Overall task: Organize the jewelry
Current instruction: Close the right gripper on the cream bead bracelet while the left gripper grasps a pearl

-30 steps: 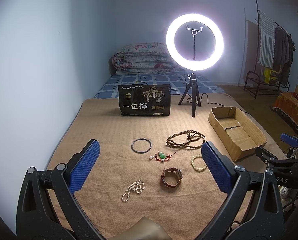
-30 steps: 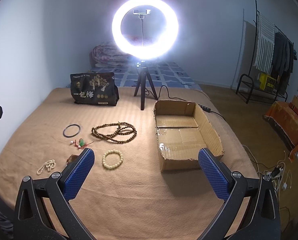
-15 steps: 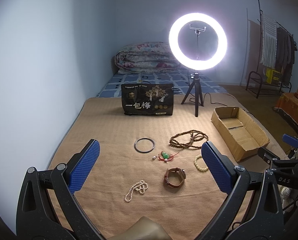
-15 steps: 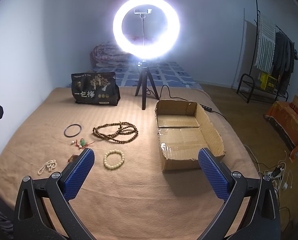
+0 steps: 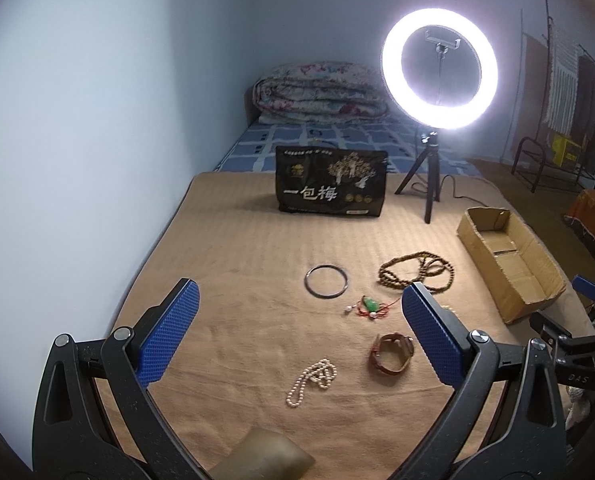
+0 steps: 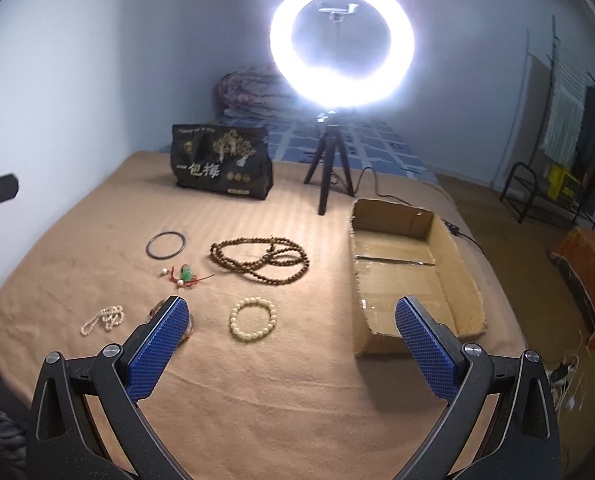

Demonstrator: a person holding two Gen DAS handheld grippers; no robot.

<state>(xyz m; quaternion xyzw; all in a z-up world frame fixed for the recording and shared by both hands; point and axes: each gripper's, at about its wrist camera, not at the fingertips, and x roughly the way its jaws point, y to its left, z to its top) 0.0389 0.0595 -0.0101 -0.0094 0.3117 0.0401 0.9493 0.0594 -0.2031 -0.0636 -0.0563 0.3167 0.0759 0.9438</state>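
**Both tools wide open over the jewelry on the bed**

Since a moment ago, both of my views have swung leftward, so the ring light (image 6: 341, 40) and the cardboard box (image 6: 413, 276) now sit further right in each picture; the jewelry itself lies as it did.

I hold my left tool (image 5: 297, 336) above the tan blanket (image 5: 237, 264) with its jaws spread wide and nothing between them. My right tool (image 6: 293, 340) is likewise fully spread and empty.

Taking the cardboard box as landmark: the wooden bead necklace (image 6: 261, 260) lies nearest, just left of the box. The cream bead bracelet (image 6: 252, 319) lies left of the box's near corner. Further left sit the green pendant on red cord (image 6: 185, 272) and the dark bangle (image 6: 166, 245). The brown leather band (image 5: 391, 356) and the pearl strand (image 5: 311, 380) lie farthest from the box, closest to my left tool. The box is open and holds no jewelry. Beyond the box's far left corner stand the ring light's tripod and a black printed bag (image 6: 221, 168).
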